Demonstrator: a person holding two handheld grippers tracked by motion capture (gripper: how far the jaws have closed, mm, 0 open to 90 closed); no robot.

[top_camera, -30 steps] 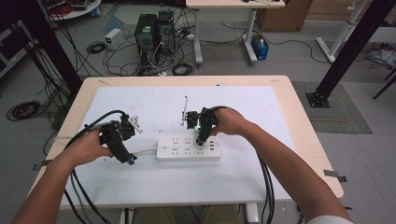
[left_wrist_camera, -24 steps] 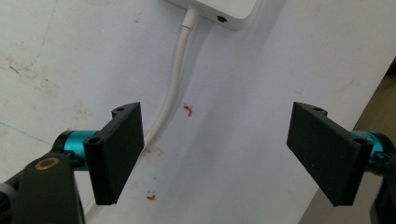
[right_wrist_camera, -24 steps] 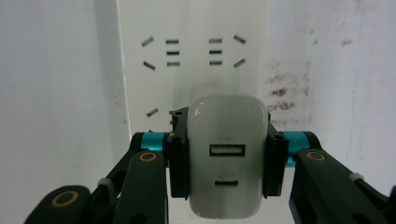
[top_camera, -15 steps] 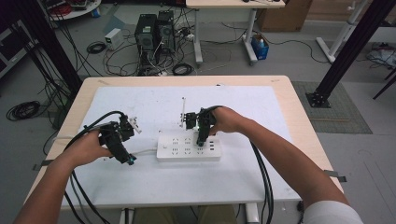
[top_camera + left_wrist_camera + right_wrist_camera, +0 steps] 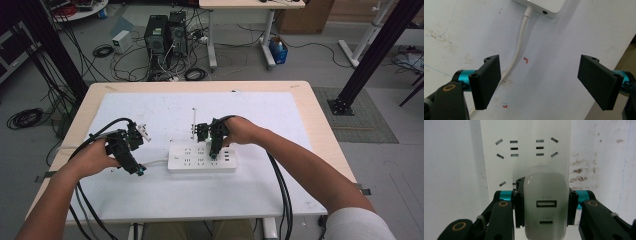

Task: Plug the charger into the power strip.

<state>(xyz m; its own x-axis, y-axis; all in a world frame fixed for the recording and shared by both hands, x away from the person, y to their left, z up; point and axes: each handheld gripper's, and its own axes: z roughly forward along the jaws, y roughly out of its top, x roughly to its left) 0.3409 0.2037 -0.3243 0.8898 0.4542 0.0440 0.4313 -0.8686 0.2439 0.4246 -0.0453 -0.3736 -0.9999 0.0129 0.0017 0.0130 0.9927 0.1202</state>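
Observation:
A white power strip (image 5: 186, 159) lies flat in the middle of the white mat, its cord (image 5: 519, 47) running off its left end. My right gripper (image 5: 214, 153) points down over the strip's right half, shut on a white USB charger (image 5: 546, 205). The charger sits right over the strip's sockets (image 5: 525, 148); its prongs are hidden, so I cannot tell whether they are in. My left gripper (image 5: 137, 169) stands to the left of the strip, low over the mat beside the cord. Its jaws are open (image 5: 540, 75) with nothing between them.
The white mat (image 5: 260, 120) covers most of the wooden table (image 5: 320, 115). A thin white stick (image 5: 193, 121) lies just behind the strip. Black cables trail from both grippers toward the table's front edge. Computer towers (image 5: 165, 30) stand on the floor beyond.

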